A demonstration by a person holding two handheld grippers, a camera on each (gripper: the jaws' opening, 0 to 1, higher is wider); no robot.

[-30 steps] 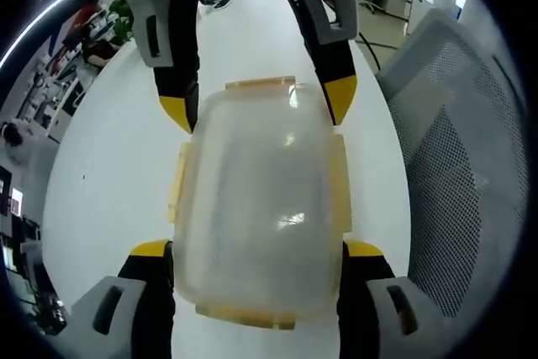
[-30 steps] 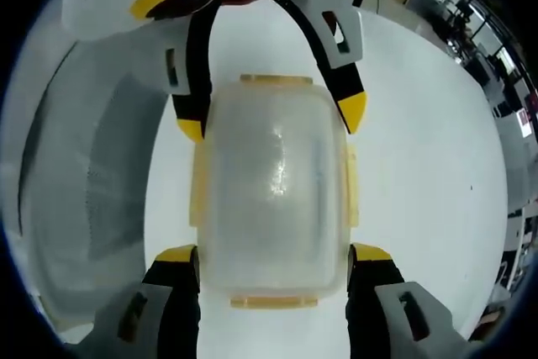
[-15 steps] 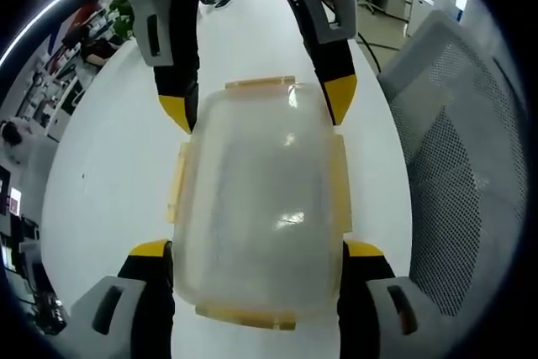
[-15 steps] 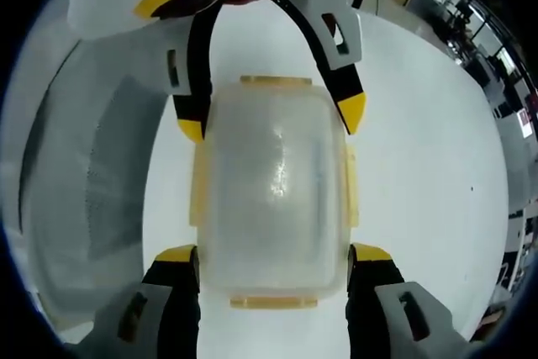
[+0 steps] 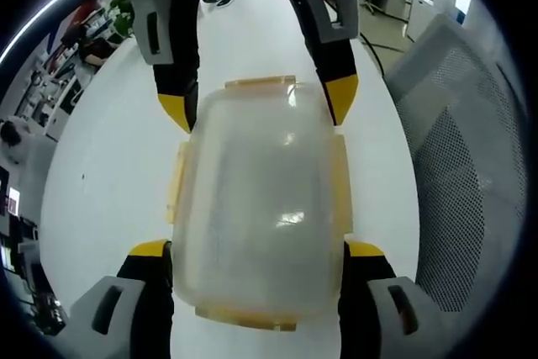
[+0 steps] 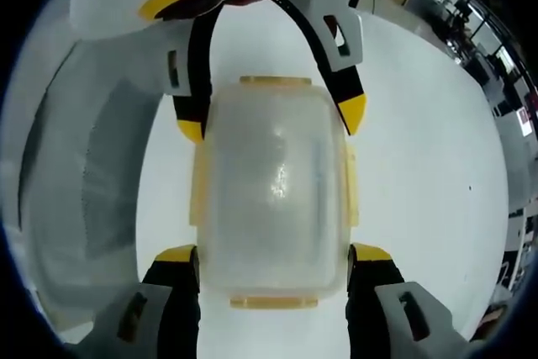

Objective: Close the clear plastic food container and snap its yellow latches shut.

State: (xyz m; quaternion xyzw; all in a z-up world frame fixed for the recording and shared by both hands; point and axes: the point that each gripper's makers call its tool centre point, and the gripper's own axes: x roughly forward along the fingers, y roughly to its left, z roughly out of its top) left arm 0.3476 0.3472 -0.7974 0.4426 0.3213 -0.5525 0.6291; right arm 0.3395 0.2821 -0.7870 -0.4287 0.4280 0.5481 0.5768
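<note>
the clear plastic container (image 5: 256,208) lies lid-on on the white tabletop (image 5: 109,182). the left gripper (image 5: 256,250) has its fingers clamped on one end and the right gripper (image 6: 273,254) on the other. risk, as i judge it: smooth rounded walls could slip out sideways under a hard squeeze. the yellow latches (image 5: 340,182) at 3, 9, 12 and 6 o'clock are thin translucent strips. a mesh chair (image 5: 462,174) stands at 3 o'clock.
</note>
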